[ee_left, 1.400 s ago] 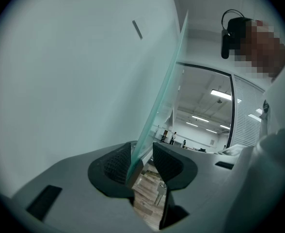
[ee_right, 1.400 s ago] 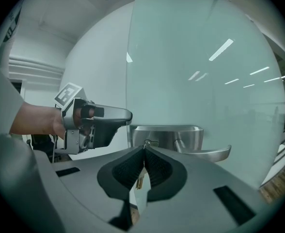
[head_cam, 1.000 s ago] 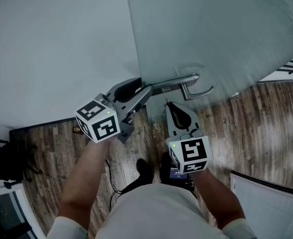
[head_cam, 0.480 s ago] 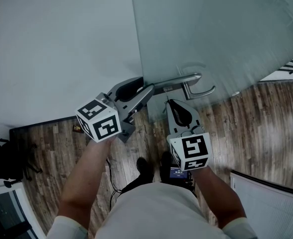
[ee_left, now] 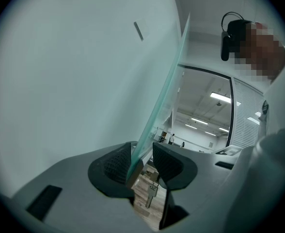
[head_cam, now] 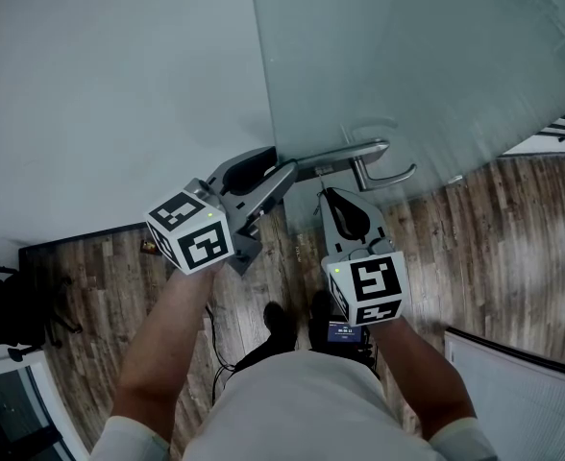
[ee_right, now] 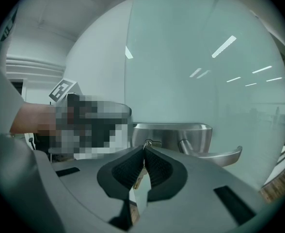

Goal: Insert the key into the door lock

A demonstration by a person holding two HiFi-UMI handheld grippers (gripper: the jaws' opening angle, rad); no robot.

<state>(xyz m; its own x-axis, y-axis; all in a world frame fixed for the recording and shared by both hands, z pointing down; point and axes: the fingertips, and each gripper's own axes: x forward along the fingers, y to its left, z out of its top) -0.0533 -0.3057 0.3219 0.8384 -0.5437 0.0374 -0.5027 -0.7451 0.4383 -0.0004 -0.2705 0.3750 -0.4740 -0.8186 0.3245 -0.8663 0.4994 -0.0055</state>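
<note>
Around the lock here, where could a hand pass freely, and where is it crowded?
Free: door glass above and right of the lever; wall left of the door edge; floor right of the right gripper. Crowded: the lock plate, where the left gripper straddles the door edge and the right gripper holds the key.

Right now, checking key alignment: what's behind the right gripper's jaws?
The steel lock plate and lever handle on the glass door. The right gripper, shut on the key, covers the keyhole.
</note>
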